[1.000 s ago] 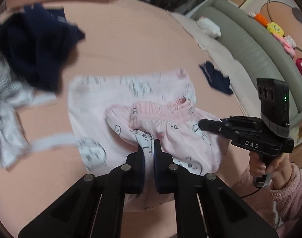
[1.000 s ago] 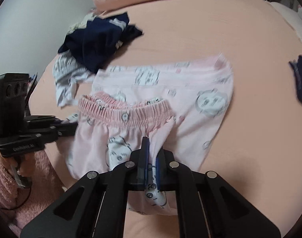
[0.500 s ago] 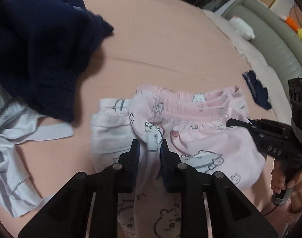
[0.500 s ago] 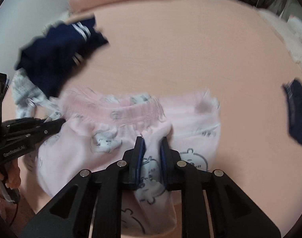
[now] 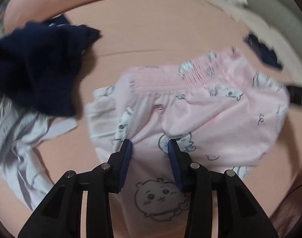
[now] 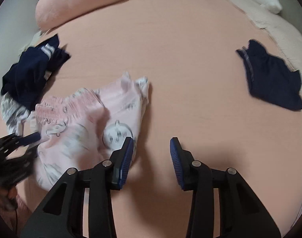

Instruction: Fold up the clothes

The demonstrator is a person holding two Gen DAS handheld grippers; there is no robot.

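Pink cartoon-print pyjama pants (image 5: 220,119) lie folded on the peach bed sheet (image 6: 180,59), waistband on the far side. My left gripper (image 5: 150,148) hovers over their near edge and its jaws are opening. The cloth lies loose between the blue pads (image 5: 126,158), which do not press on it. In the right wrist view the pants (image 6: 87,119) sit at the left. My right gripper (image 6: 152,144) is just off their right edge, its jaws opening over bare sheet with nothing between them. The left gripper (image 6: 18,140) shows at the pants' left side.
A navy garment (image 5: 37,69) is heaped on a white-grey one (image 5: 18,138) to the left of the pants. A small folded navy piece (image 6: 274,81) lies to the right. A pink pillow (image 6: 81,2) and a white plush (image 6: 266,0) are at the far end.
Both grippers were shut on folds of the pink pants and have opened and let go. The pants now lie folded over. The right gripper has shifted right, off the cloth.
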